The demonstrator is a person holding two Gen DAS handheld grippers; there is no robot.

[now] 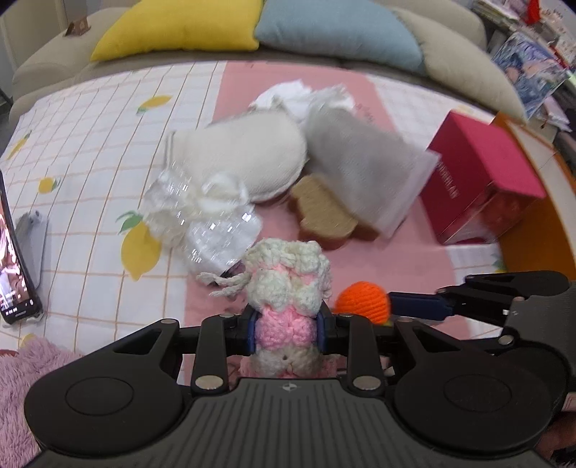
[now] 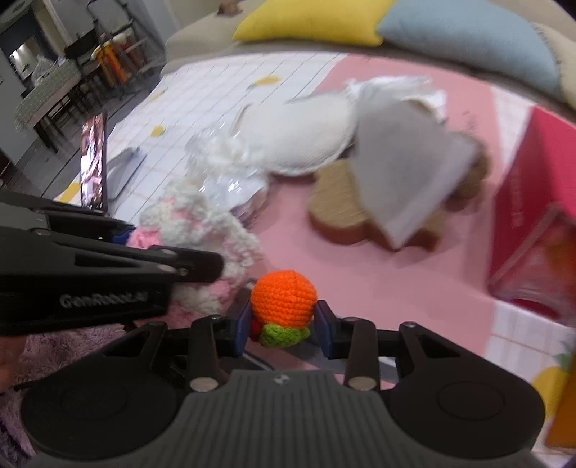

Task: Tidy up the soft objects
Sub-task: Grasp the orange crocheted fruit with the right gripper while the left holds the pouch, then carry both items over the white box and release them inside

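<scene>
The playmat [image 1: 108, 118] with its lemon print and pink centre panel spreads across the floor in front of a beige sofa [image 1: 46, 61] carrying a yellow cushion [image 1: 180, 28] and a blue cushion [image 1: 334, 32]. On the pink panel lies a heap of soft things: a white pillow [image 1: 248, 151], a grey cloth [image 1: 363, 162] draped over a brown toast-shaped plush [image 1: 320, 212], and a crinkled clear wrapper [image 1: 201, 223] just beside the pillow. A red box [image 1: 482, 172] stands at the right edge of the mat, well apart from the heap. A phone [image 1: 14, 259] leans upright at the far left.

My left gripper [image 1: 286, 329] is closed narrowly on the pink middle of a pink-and-cream crochet toy [image 1: 288, 280], which rises above the fingers. My right gripper [image 2: 284, 320] grips an orange crochet ball [image 2: 284, 298] with a green leaf, pinched between the blue pads [image 2: 244, 324]. The two toys sit near each other, low over the pink panel, and a fuzzy lilac fabric [image 1: 21, 378] shows under my left side.

I judge this to be the carrying step: both small toys are picked up and not yet placed. Next I need to choose where they belong, perhaps the red box, though I cannot see whether it is open, then bring each over it and part the fingers gently so the yarn does not snag.
</scene>
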